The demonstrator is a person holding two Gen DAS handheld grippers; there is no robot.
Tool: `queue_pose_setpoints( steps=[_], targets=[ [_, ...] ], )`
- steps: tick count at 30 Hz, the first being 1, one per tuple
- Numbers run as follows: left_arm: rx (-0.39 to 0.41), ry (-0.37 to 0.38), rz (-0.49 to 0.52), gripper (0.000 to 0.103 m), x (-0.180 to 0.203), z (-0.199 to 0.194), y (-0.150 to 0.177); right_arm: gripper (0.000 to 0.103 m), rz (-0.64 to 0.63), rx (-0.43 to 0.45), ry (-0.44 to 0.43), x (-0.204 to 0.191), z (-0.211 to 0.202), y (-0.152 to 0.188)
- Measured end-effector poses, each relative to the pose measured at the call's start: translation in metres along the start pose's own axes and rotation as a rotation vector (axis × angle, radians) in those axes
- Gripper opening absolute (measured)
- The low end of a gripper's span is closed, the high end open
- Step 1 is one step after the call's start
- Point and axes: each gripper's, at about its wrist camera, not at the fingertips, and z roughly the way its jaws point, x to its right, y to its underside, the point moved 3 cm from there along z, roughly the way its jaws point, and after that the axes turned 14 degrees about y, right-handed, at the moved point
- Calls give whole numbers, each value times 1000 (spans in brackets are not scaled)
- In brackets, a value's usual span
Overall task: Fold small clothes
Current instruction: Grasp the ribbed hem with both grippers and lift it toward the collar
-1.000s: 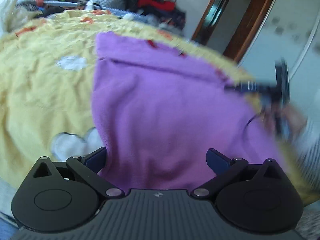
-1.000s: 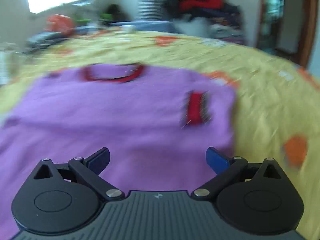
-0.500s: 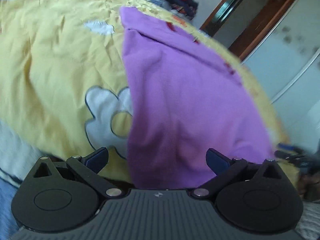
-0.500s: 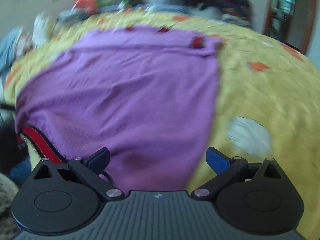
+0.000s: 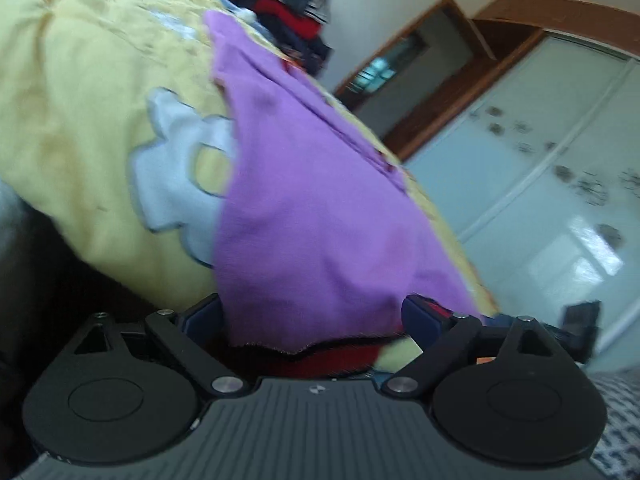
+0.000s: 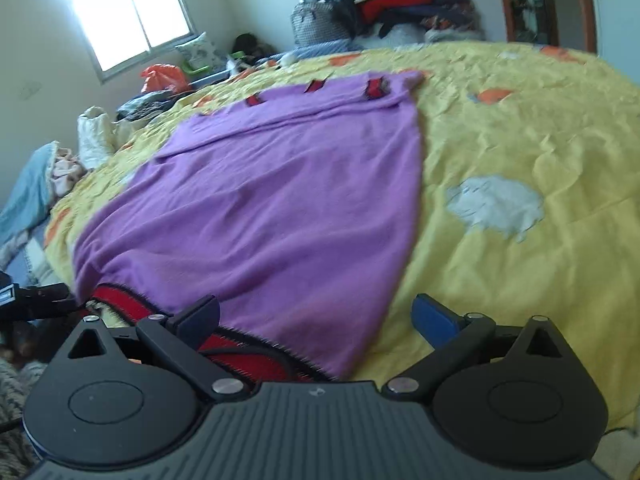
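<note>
the left tool [image 5: 314, 312] is seen with jaws apart, just now narrowing, the red hem [image 5: 336, 354] of the purple garment [image 5: 304, 216] between them. the right tool [image 6: 316, 318] is held wide at the same hem. the garment is spread flat on the yellow bed [image 6: 520, 140].

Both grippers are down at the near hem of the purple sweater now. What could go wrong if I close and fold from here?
1. The left gripper, whose jaws have just been closing, straddles bunched hem of the purple knit sweater; it may pinch only one layer.
2. The right gripper is open over the sweater's corner and the yellow quilted bedspread; it could catch the bedspread too.
3. The folded-in sleeves with red cuffs may slide loose.
</note>
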Motion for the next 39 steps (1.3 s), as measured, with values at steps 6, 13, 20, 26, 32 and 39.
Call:
queue_pose_setpoints(
  steps=[6, 13, 20, 26, 32, 39],
  targets=[
    [-39, 91, 16, 86, 9, -3, 9, 103, 64, -23, -59, 5, -1, -2],
    [-17, 31, -55, 74, -20, -8, 20, 103, 66, 6, 7, 12, -6, 0],
    [-38, 35, -47, 31, -25, -1, 21, 103, 41, 8, -27, 1, -5, 4],
    [-49, 66, -53, 8, -28, -13, 20, 103, 38, 8, -19, 2, -7, 6],
    [-52, 87, -75, 7, -19, -26, 14, 103, 2, 17, 43, 0, -14, 9],
    [-58, 99, -68, 6, -1, -25, 5, 72, -16, 10, 41, -7, -11, 12]
  ],
)
